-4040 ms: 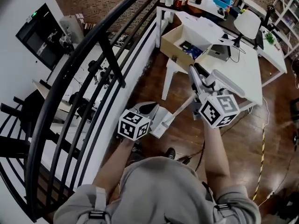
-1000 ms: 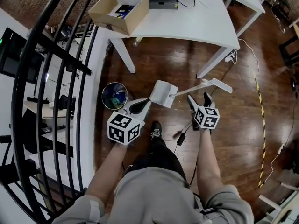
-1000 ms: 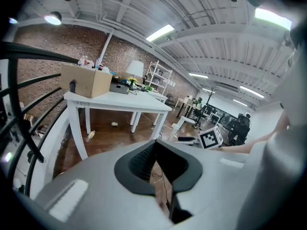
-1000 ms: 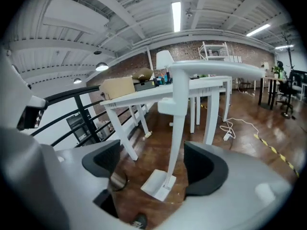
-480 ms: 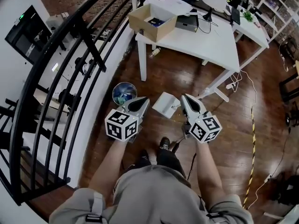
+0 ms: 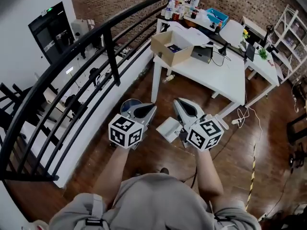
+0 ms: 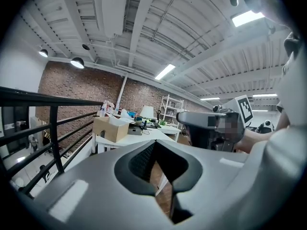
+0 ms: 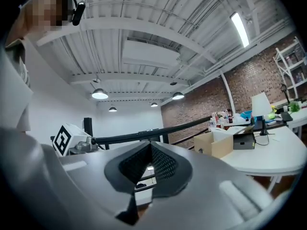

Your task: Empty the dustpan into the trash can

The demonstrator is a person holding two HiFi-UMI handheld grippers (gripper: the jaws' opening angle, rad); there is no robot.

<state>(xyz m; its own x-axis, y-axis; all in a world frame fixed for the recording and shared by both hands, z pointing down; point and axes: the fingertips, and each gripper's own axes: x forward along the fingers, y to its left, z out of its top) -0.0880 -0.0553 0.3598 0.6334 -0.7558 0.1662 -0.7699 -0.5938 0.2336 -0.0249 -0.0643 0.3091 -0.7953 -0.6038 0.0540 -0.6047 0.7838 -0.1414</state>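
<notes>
- The trash can (image 6: 127, 104) is a small round bin on the wooden floor (image 6: 158, 152), with bluish contents; only its far rim shows, since the left gripper (image 6: 144, 110) lies across it in the head view.
- The left gripper's jaws are pressed together with nothing between them. It is held up in the air and points roughly level, over the trash can as the head view sees it.
- The dustpan (image 6: 166, 128) is white and lies flat on the floor just to the right of the trash can. Neither gripper holds it. Whether it touches the trash can cannot be told, because the left gripper covers the space between them.
- The right gripper (image 6: 184, 107) is further right of the trash can, beyond the dustpan and partly over it in the head view. Its jaws are together too, and they grip nothing.
- The two grippers are side by side at about the same height, and each one's marker cube shows in the other's gripper view.
- The white table (image 6: 218, 78) is beyond the trash can and to its right.
- A cardboard box (image 6: 173, 48) sits open on the table corner nearest the trash can.
- A black railing (image 6: 72, 75) curves along the left side of the trash can.
</notes>
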